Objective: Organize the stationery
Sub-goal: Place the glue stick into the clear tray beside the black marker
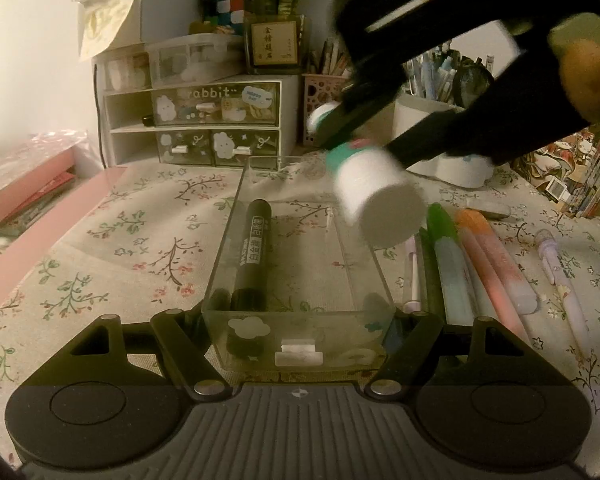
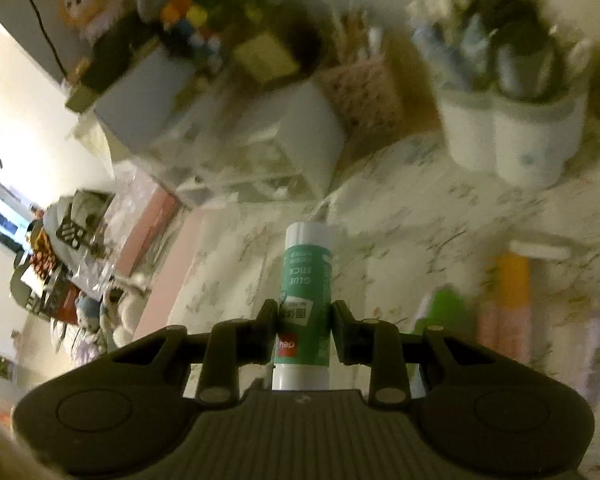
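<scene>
Gripped by the left gripper (image 1: 298,332) at both sides, the clear plastic drawer tray (image 1: 300,280) holds a black marker (image 1: 252,256). Above the tray, the right gripper (image 2: 303,330) squeezes a green-and-white glue stick (image 2: 306,300). Coloured pens (image 1: 476,264) lie beside the tray.

Dim, warm yellowish indoor light, grainy. Right wrist view heavily motion-blurred; left mostly sharp, blur on moving glue stick (image 1: 374,196). Fisheye bends edges, dark corners.
</scene>
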Motion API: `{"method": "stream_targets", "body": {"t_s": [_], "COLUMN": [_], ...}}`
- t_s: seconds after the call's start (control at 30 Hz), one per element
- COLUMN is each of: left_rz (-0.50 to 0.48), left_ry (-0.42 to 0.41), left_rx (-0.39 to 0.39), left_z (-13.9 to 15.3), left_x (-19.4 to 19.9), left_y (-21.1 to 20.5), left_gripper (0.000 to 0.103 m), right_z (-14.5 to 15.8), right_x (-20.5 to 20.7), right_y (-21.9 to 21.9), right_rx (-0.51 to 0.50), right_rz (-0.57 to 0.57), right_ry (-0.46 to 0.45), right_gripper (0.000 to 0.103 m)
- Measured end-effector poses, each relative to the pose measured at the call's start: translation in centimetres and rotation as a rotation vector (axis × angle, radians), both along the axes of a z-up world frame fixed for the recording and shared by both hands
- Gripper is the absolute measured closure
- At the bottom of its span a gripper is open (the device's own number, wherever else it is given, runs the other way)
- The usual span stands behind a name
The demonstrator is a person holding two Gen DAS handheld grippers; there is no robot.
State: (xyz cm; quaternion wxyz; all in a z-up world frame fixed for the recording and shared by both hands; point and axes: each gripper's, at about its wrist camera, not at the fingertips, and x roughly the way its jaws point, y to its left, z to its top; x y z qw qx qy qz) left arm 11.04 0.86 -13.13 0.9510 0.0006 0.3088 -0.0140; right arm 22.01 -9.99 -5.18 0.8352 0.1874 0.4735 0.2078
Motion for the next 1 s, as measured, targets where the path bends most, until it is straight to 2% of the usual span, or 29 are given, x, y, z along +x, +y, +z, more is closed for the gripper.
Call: {"method": "stream_targets", "body": {"t_s": [0.27,0.43,0.7,0.9,1.0], "left_rz": [0.0,-0.005,-0.008,-0.008,-0.008], "left_ry": [0.0,-0.001,-0.001,-0.001,-0.001], "left_rx": [-0.001,0.0,0.0,0.001,0.0], "left_z": [0.0,0.1,0.1,0.1,0.0], "left_x": [0.0,0.2,0.2,0.2,0.2], "left_y": [0.0,-0.1,0.0,0.0,0.0], "left_gripper": [0.029,0.028,0.028,0.028,0.028], "right_z": [-1.7,-2.1,-0.9,0.7,0.7], "right_x": [1.9,1.7,1.1,-0.1,-0.4], "right_y": [3.3,3.2,1.1,-2.7,-5.1], "right_rx": [-0.1,-0.079,-0.029,-0.018,-0.028], "right_rz": [0.056,0.085,0.077,0.002,-0.064], "right_ry": [0.058,0.088,0.032,-0.053,-0.058], "right_gripper": [0.092,0.093,0.093,0.092,0.092]}}
